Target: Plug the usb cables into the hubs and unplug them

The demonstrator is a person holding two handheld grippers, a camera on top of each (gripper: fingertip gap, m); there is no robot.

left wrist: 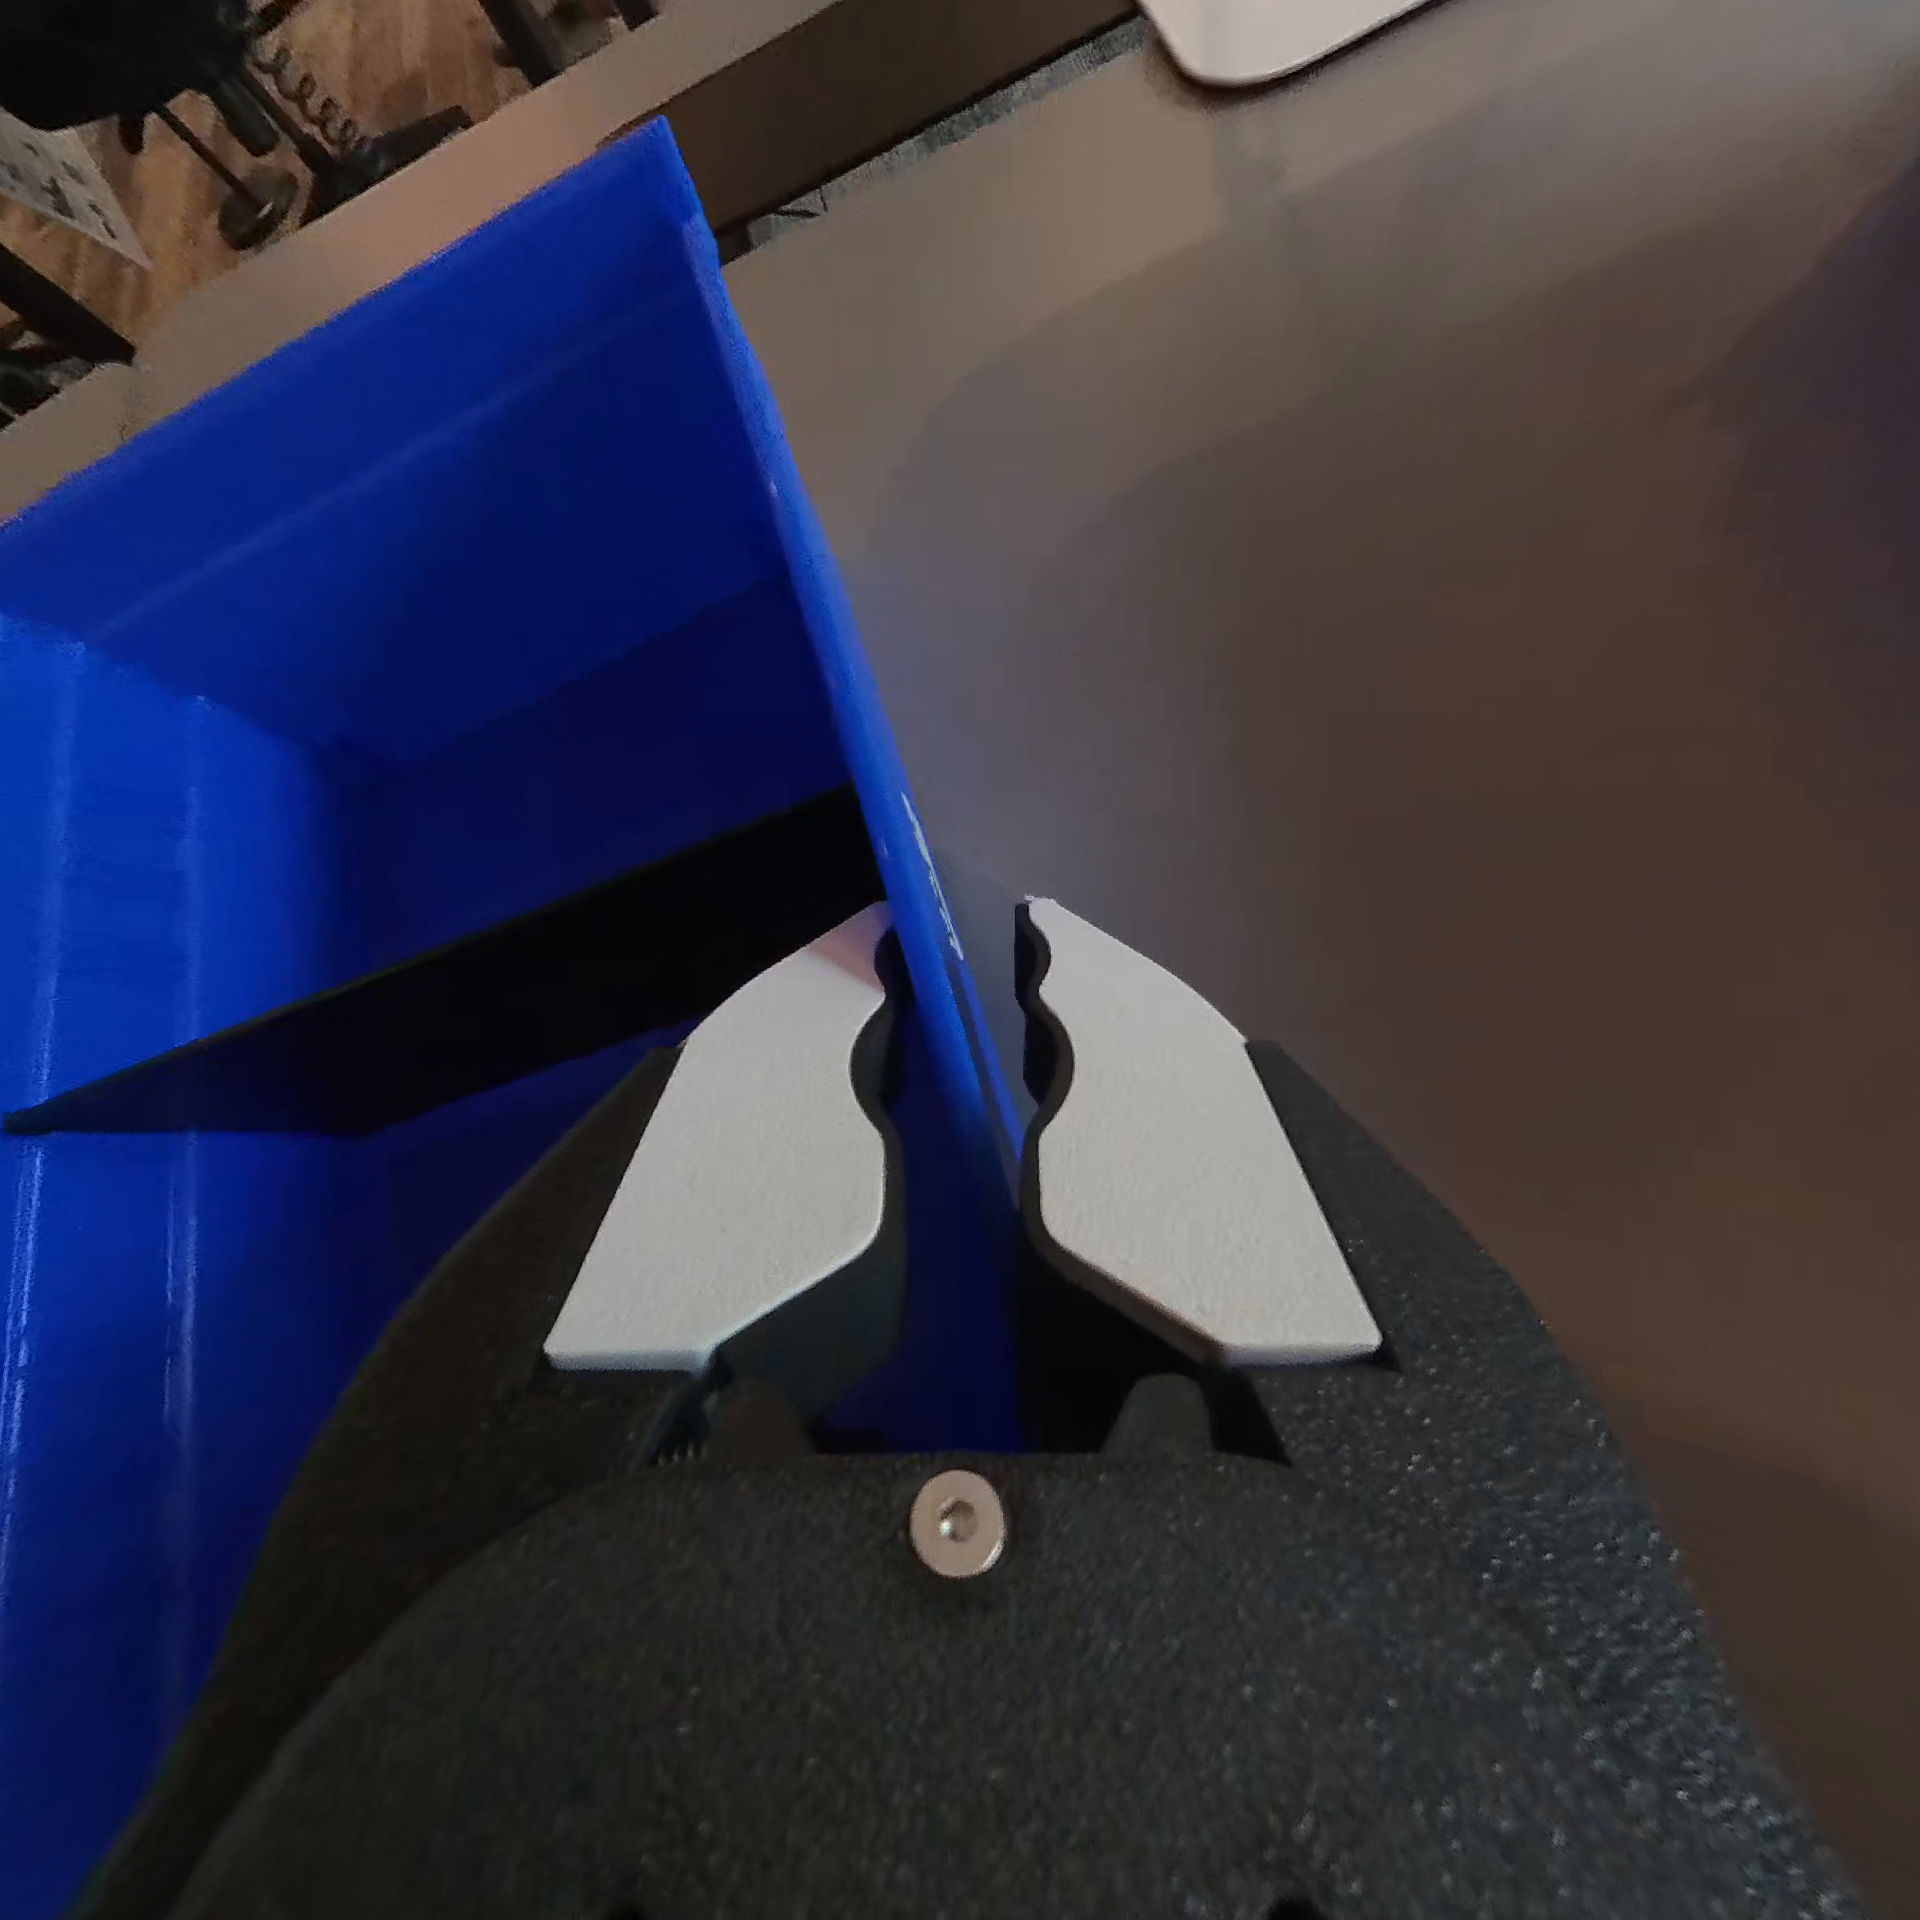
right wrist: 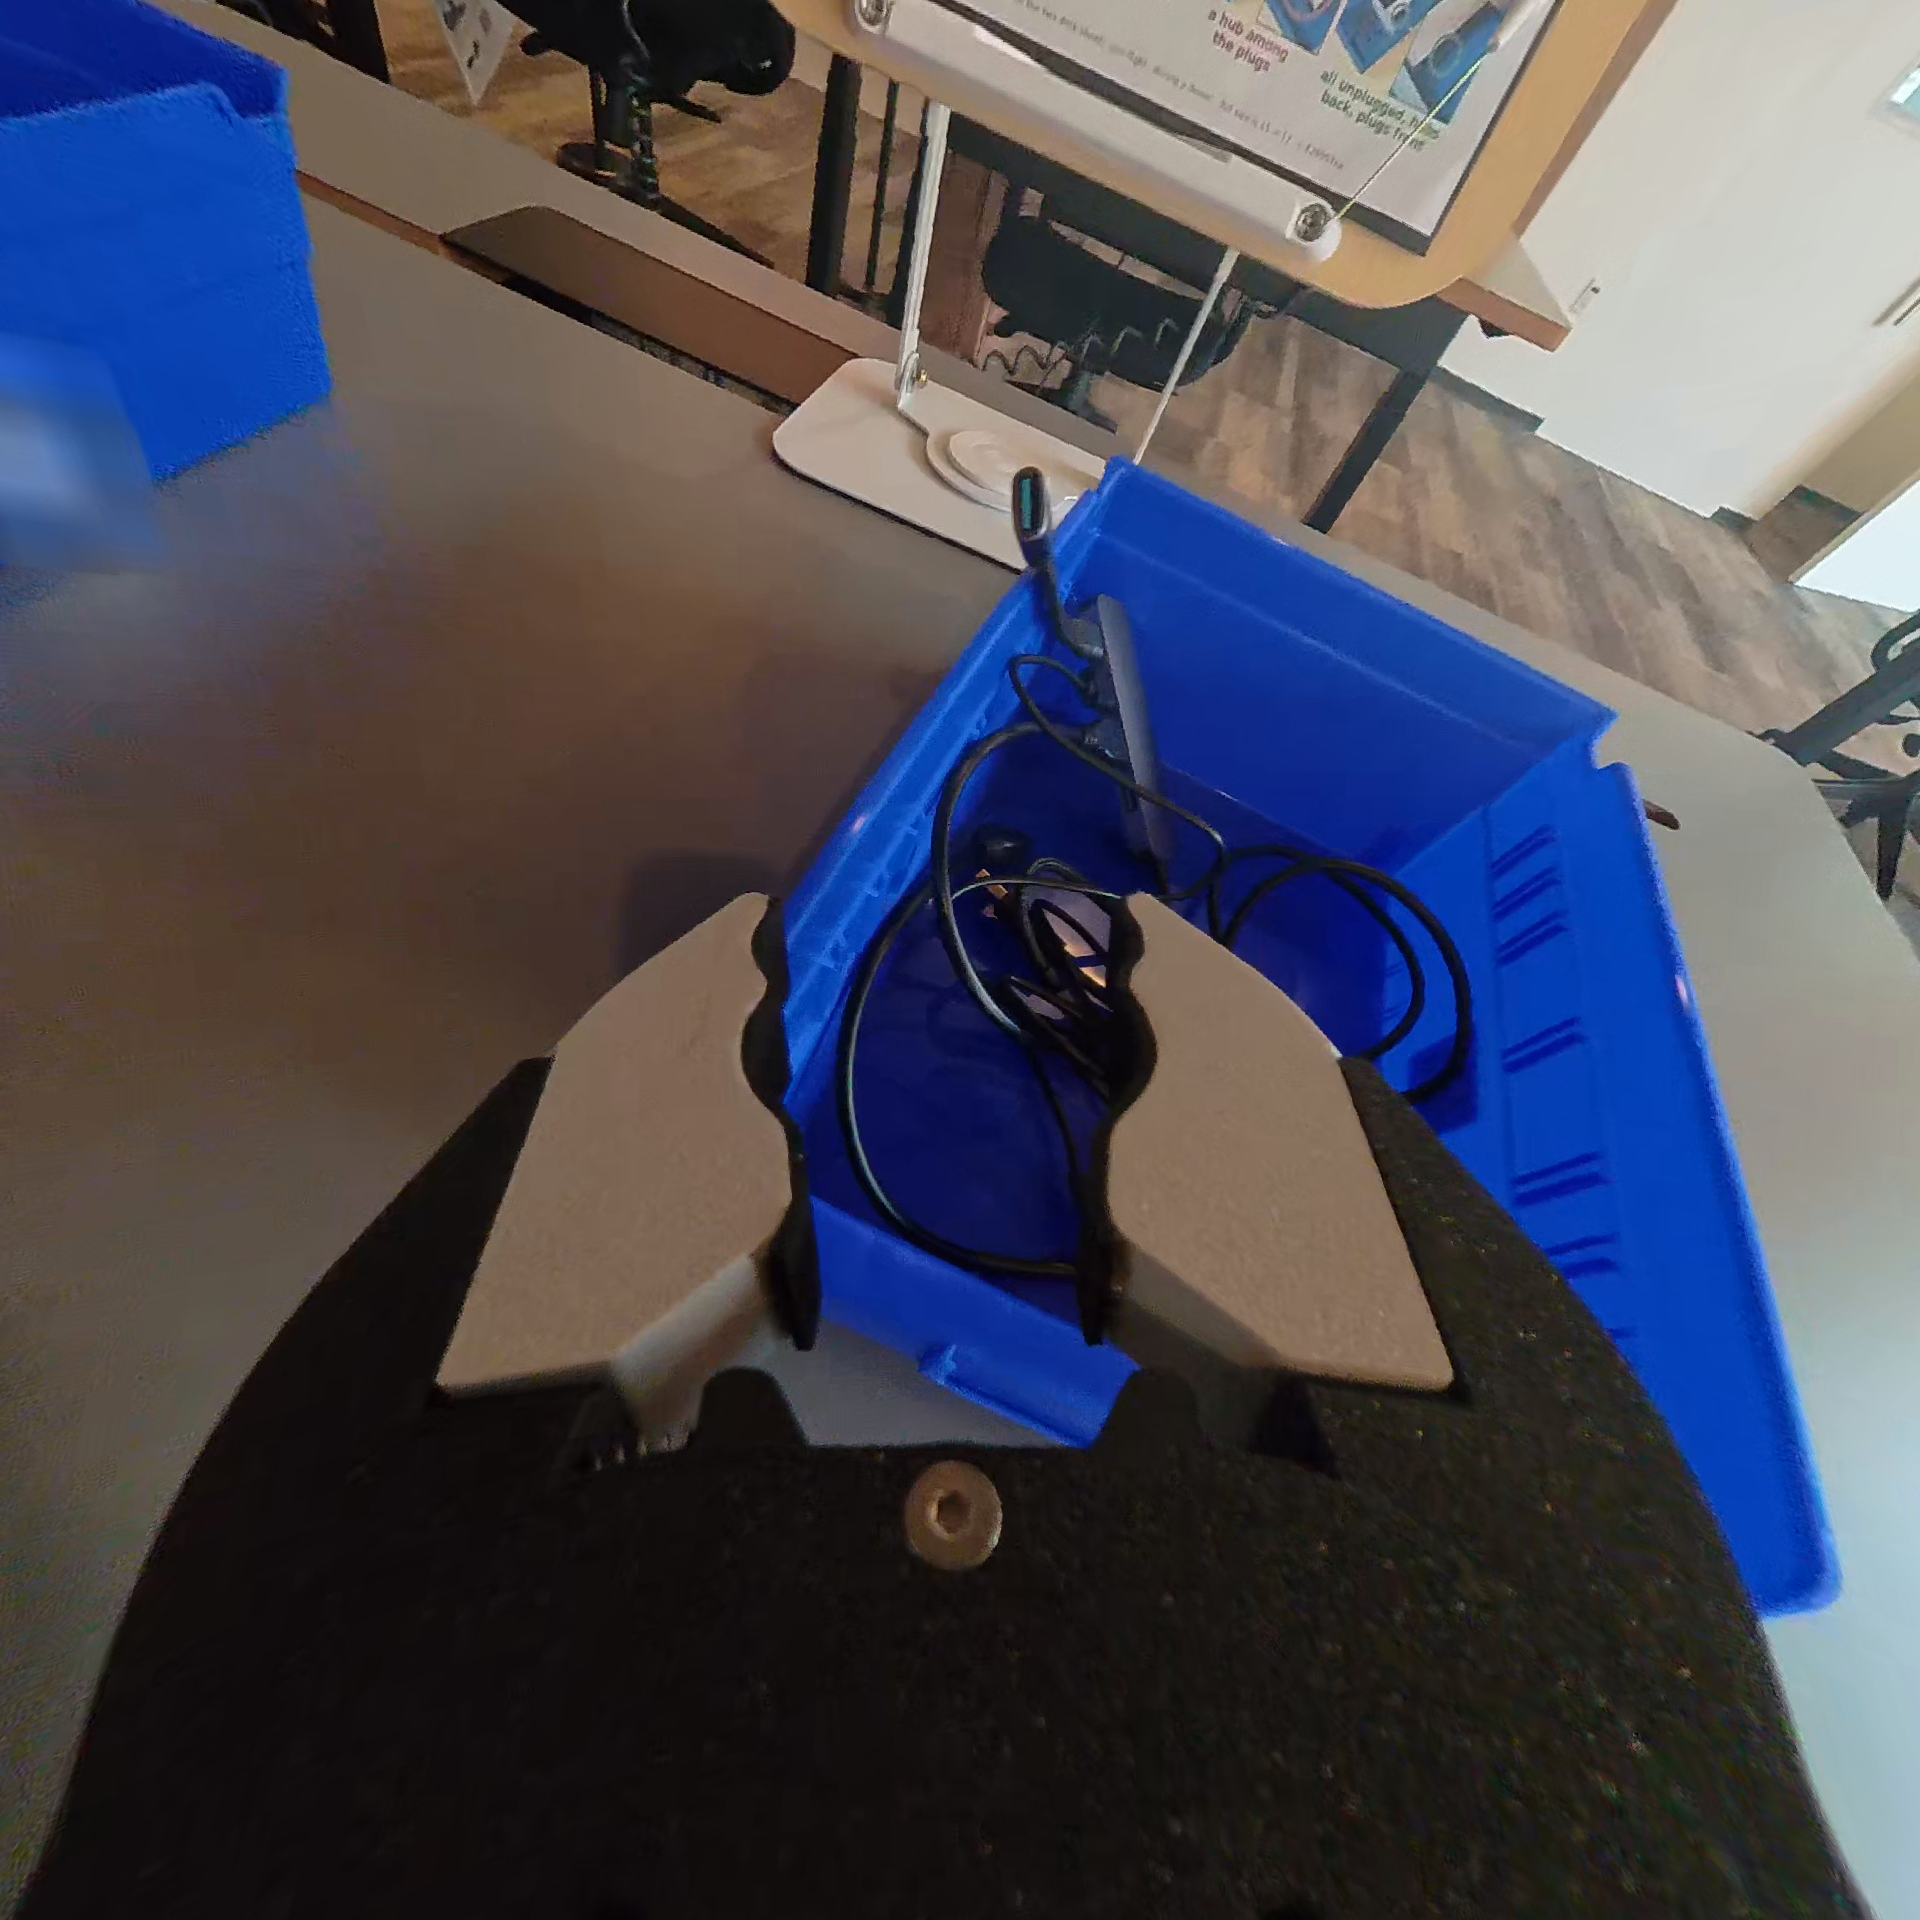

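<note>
A broad grey table [right wrist: 468,727] carries two blue plastic bins, with a white stand base [right wrist: 883,436] and its printed instruction board [right wrist: 1195,94] at the far edge. In the right wrist view, the nearer blue bin [right wrist: 1558,1039] sits just ahead of the right gripper [right wrist: 951,935], whose grey fingers [right wrist: 644,1143] are spread wide apart and hold nothing; one finger hangs outside the bin's left wall, the other above its interior. Inside lie tangled black USB cables [right wrist: 1039,987], and a slim grey hub [right wrist: 1132,717] leans upright against the back left corner, one plug [right wrist: 1029,499] poking above the rim. In the left wrist view, the left gripper [left wrist: 956,914] straddles the side wall of the second blue bin [left wrist: 416,623], fingers narrowly parted on either side of the wall; whether they pinch it cannot be told. A black divider [left wrist: 468,1018] crosses that bin.
</note>
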